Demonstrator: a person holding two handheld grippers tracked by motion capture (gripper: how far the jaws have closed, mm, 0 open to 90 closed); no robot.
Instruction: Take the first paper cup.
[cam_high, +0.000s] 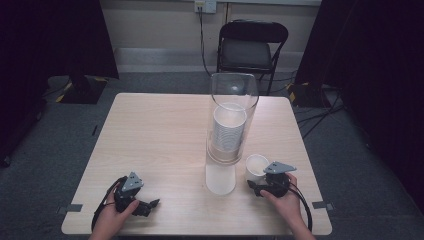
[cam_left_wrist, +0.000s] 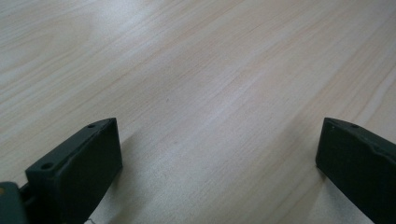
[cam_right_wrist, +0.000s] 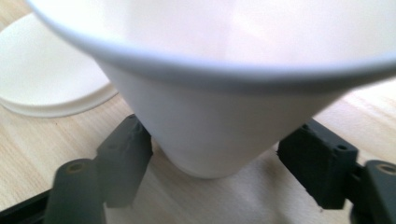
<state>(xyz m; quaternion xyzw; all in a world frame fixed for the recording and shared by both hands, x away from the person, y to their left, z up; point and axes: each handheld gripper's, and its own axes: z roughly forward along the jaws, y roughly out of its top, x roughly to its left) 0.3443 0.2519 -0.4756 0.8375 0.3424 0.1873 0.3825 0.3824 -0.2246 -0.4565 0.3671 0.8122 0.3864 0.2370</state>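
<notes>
pale wood-grain table (cam_high: 160, 135), matte, rectangular with rounded corners. tall clear cylinder (cam_high: 232, 115), smooth and glassy, stands right of the table's centre, toward the near edge; inside it a ribbed stack of white cups (cam_high: 228, 131), rims nested tight. its base looks frosted white.

single white paper cup (cam_high: 256, 166), tapered, rolled rim, upright near the near right corner, just beside the cylinder's base. right gripper (cam_high: 256, 188) low on the table at the cup; in the right gripper view its blocky black jaws flank the cup's (cam_right_wrist: 210, 135) narrow foot, parted, left one near or touching, right one apart. not clamped.

left gripper (cam_high: 150, 205) near the near left corner, held by a hand (cam_high: 112, 220); jaws spread wide over bare grain (cam_left_wrist: 210, 93), released.

black folding chair (cam_high: 251, 45) beyond the far edge.
</notes>
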